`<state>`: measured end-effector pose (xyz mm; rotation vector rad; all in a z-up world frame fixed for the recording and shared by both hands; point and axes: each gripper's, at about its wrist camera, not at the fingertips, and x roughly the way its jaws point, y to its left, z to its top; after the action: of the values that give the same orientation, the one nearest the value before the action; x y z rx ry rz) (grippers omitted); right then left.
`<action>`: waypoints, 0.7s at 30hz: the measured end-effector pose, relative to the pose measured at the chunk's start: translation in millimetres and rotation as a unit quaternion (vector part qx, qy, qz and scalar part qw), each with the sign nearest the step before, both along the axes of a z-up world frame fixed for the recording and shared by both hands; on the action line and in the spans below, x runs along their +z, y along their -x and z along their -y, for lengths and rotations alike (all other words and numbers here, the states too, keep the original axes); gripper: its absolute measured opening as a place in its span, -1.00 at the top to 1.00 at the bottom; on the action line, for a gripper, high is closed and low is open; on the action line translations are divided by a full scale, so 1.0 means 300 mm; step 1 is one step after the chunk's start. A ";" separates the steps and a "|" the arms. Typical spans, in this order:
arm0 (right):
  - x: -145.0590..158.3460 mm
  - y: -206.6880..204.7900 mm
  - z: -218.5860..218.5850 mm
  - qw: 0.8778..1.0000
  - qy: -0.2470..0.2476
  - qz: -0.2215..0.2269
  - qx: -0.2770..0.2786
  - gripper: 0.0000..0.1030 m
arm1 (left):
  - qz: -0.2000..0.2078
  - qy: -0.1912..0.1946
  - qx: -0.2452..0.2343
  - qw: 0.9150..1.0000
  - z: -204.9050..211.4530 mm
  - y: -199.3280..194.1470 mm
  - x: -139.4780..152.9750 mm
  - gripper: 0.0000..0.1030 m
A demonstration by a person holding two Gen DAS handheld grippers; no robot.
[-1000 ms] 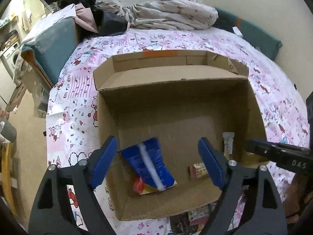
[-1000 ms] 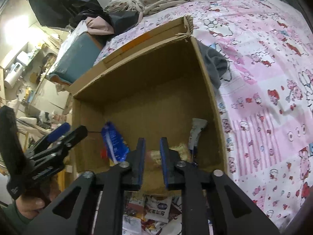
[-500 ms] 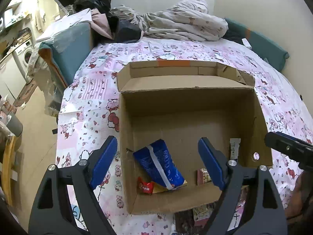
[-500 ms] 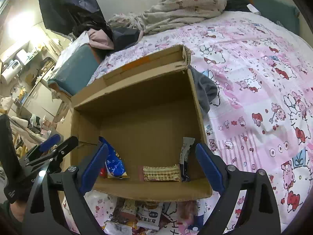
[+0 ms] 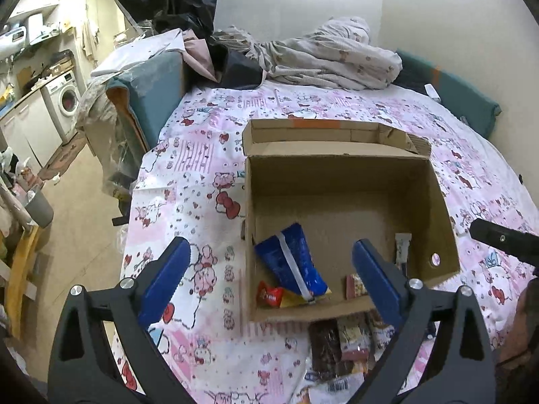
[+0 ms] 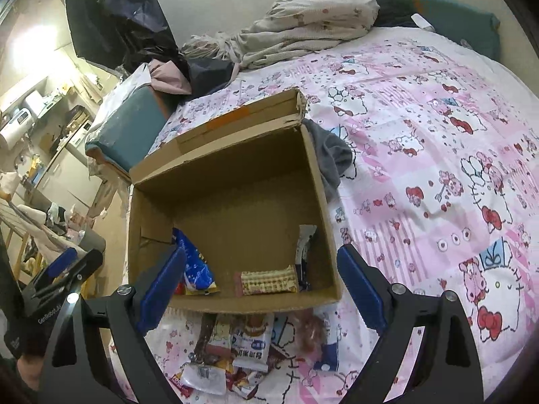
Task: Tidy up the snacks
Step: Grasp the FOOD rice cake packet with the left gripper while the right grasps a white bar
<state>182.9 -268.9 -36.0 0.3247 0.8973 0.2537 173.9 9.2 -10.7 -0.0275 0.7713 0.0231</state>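
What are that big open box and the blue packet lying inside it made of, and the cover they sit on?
The box looks like plain brown corrugated cardboard: matte, with a frayed, fluted corner edge. The blue packet seems to be glossy plastic film, since it crinkles and catches light along a white seam. The pink bedsheet looks like soft printed woven fabric, lying in gentle wrinkles.

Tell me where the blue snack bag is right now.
The blue snack bag lies inside the cardboard box, near its front-left corner, over a small red packet.
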 end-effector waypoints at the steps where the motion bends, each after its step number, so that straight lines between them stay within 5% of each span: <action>1: 0.000 0.009 -0.003 1.000 0.001 0.000 0.001 -0.81 | 0.004 -0.003 0.007 1.000 -0.008 0.017 0.006 -0.86; 11: -0.004 0.101 -0.017 1.000 0.009 -0.006 0.005 -0.81 | 0.012 -0.012 -0.001 1.000 -0.022 0.113 0.020 -0.86; 21: -0.062 0.131 0.031 0.998 0.012 -0.054 -0.014 -0.81 | -0.080 0.027 -0.003 0.996 -0.046 0.147 -0.072 -0.86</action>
<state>143.5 -278.1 -54.7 0.3304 1.0001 0.2007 129.8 22.9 -32.2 -0.0748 0.9321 -0.0016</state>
